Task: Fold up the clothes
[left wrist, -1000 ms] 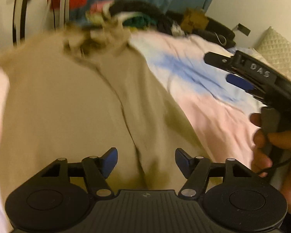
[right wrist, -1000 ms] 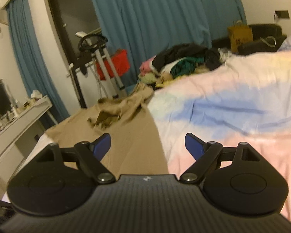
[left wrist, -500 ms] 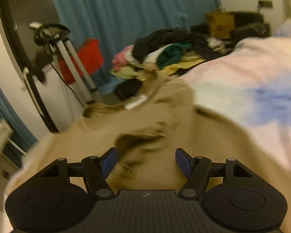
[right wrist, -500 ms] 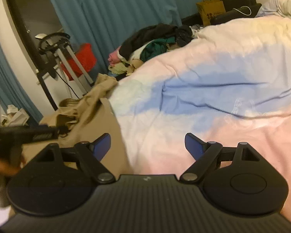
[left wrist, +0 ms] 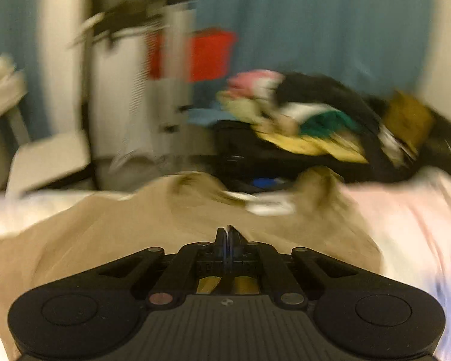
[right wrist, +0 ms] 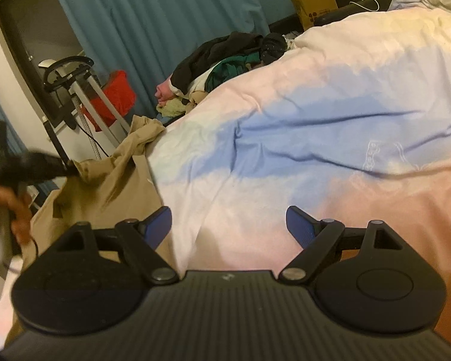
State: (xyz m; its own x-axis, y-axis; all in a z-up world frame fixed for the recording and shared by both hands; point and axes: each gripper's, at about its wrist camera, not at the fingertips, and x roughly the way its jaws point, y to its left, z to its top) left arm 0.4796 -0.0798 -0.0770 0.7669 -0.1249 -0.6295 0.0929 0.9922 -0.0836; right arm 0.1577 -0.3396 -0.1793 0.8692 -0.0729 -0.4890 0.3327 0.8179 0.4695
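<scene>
**Left fingers pinched at the tan garment**

My left gripper (left wrist: 227,237) has its fingers closed on the crumpled tan cotton garment (right wrist: 111,180), which lies at the edge of the pastel pink-and-blue duvet (right wrist: 315,126). My right gripper (right wrist: 227,224) hovers over the duvet, fingers spread wide, holding nothing.

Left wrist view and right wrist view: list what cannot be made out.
- Left wrist view: motion blur smears the clothes pile; garments cannot be told apart.
- Left gripper: whether its shut fingers pinch the tan garment is hidden.
- Right wrist view: the left gripper's tip is blurred against the tan garment.
</scene>
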